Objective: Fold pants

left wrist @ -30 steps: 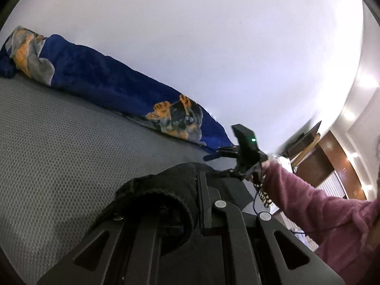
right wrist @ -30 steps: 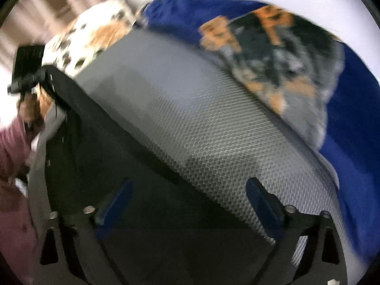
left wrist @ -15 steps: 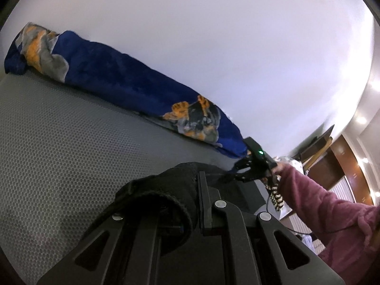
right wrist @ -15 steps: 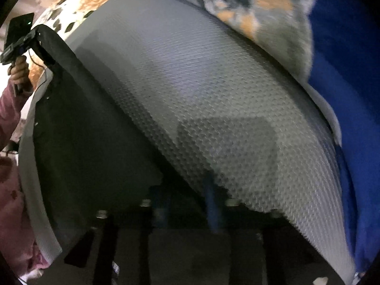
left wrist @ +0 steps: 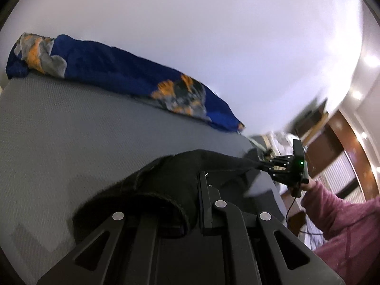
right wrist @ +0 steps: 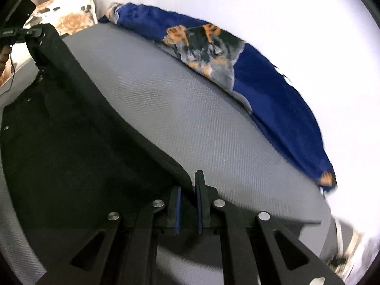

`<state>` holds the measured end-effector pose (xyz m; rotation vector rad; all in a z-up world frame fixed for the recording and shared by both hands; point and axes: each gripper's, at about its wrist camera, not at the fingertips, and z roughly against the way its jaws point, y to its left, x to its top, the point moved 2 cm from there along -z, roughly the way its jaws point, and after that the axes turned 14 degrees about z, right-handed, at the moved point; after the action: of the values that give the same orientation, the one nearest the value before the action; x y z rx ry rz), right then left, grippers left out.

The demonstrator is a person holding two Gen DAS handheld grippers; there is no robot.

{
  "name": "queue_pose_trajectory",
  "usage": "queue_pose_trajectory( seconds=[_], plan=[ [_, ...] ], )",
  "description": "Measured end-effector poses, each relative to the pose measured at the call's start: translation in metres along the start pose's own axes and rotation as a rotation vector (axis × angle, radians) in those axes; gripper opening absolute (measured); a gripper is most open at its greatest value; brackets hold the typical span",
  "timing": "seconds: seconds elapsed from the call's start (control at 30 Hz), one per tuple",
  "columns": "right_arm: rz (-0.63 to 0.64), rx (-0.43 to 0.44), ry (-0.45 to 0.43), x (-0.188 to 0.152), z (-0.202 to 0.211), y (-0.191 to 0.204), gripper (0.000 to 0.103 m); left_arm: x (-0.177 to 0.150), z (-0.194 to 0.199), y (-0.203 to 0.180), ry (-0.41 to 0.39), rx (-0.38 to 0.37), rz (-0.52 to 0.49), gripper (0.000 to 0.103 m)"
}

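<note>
Pants: black pants (right wrist: 71,147) are stretched between the two tools above a grey textured bed (right wrist: 190,123); most of the cloth hangs to the left in the right wrist view, and one edge runs taut from tool to tool.
Left tool: the left tool (left wrist: 190,204) has its fingers pressed together on a thick, bunched edge of the pants (left wrist: 166,185); in the right wrist view it shows far off at the upper left (right wrist: 26,33), with the cloth's far corner in it.
Right tool: the right tool (right wrist: 188,197) is nearly closed, with a thin edge of the pants pinched between its blue pads (right wrist: 177,211); the left wrist view shows it (left wrist: 266,166) gripping the far corner, a pink sleeve (left wrist: 344,220) behind it.
Blanket: a blue blanket with orange and grey print (left wrist: 133,80) lies along the far edge of the bed, against a white wall (left wrist: 213,35).
Pillow: a flowered pillow (right wrist: 68,14) sits at one end of the bed, near the left tool.
</note>
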<state>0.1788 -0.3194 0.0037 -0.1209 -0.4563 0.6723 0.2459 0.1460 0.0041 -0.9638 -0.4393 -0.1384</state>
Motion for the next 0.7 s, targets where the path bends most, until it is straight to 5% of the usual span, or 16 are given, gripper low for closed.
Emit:
queue_pose_trajectory(
  seconds=[0.2, 0.43, 0.7],
  plan=[
    [-0.089, 0.042, 0.031, -0.056, 0.029, 0.050, 0.008, -0.071, 0.019, 0.001, 0.133, 0.027, -0.023, 0.010],
    [-0.155, 0.121, 0.079, -0.097, 0.010, 0.101, 0.008, -0.138, 0.002, 0.037, 0.322, 0.209, -0.003, 0.016],
    [-0.147, 0.111, 0.099, -0.099, -0.013, 0.108, 0.008, -0.149, 0.022, 0.023, 0.253, 0.307, 0.065, 0.028]
  ],
)
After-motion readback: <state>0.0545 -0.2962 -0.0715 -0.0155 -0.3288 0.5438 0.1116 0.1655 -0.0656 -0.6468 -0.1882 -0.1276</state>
